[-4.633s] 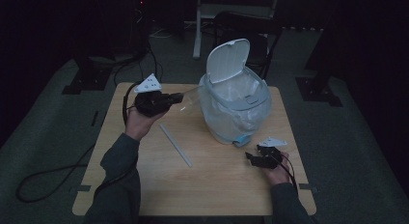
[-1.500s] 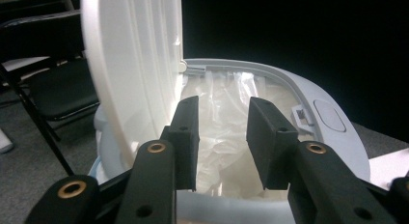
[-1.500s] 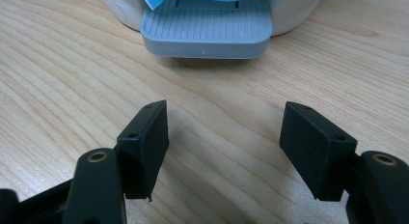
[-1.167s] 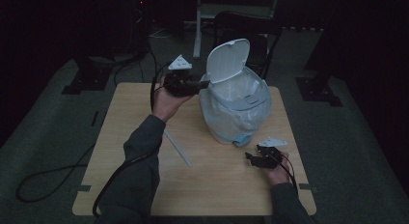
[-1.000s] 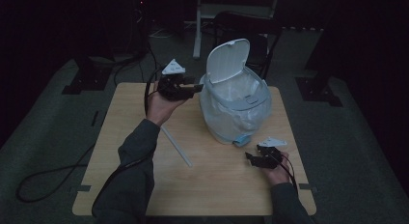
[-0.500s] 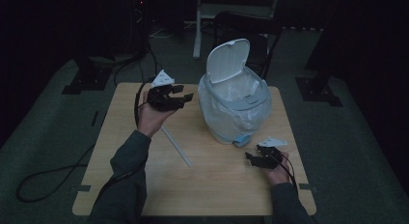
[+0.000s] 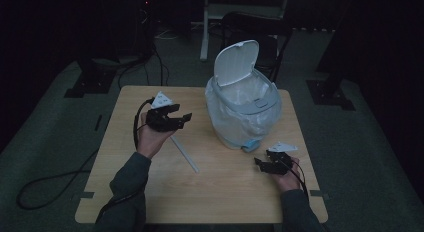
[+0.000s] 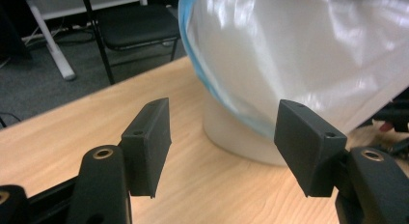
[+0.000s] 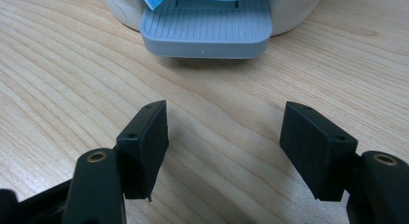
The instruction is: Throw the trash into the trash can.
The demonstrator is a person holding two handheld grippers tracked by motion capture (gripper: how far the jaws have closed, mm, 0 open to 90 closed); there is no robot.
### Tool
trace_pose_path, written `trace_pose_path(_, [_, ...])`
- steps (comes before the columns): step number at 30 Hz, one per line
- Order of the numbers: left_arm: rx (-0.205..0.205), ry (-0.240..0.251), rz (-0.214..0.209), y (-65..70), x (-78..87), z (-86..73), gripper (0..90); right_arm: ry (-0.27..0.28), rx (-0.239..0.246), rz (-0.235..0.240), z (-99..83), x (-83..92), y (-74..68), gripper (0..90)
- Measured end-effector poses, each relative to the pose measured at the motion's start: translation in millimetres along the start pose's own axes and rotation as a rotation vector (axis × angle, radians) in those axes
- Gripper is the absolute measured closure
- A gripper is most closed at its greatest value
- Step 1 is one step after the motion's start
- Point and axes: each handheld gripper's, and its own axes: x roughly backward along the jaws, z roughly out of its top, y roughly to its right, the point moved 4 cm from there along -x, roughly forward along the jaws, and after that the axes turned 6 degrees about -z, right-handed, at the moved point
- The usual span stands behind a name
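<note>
Wood-grain tabletop (image 7: pixel 150 197), pale and mostly bare, sits in a dim room with grey carpet, a black chair (image 7: pixel 257 29) behind it and dark stands off to both sides. Toward the far right of the table stands a white pedal bin (image 7: pixel 245 114), lid flipped up, with a clear liner bag rimmed in blue draped over its sides. A thin white stick (image 7: pixel 184 154), maybe a strip of plastic (too dark to call), lies flat left of the bin.

Left gripper (image 7: pixel 176 119) hovers above the table just left of the bin, jaws spread and just been opening, nothing between them; in the left gripper view the liner (image 8: pixel 308 55) bulges right ahead.

Right gripper (image 7: pixel 265 163) rests low near the right front edge, jaws also spread and empty, aimed at the bin's grey foot pedal (image 9: pixel 206 27) but apart from it.

Plenty of open wood along the front and left edges.
</note>
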Motion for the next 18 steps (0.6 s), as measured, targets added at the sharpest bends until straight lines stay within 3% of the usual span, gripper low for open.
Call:
trace_pose_path(6, [0.028, -0.031, 0.031, -4.1, -2.1, -27.6, 38.4, -0.002, 0.003, 0.000, -0.1, 0.1, -0.1, 32.5])
trace_pose_path(18, [0.085, -0.113, 0.106, -1.3, -24.9, -83.1, 38.0, -0.004, -0.001, 0.002, -0.1, 0.1, -0.7, 32.0])
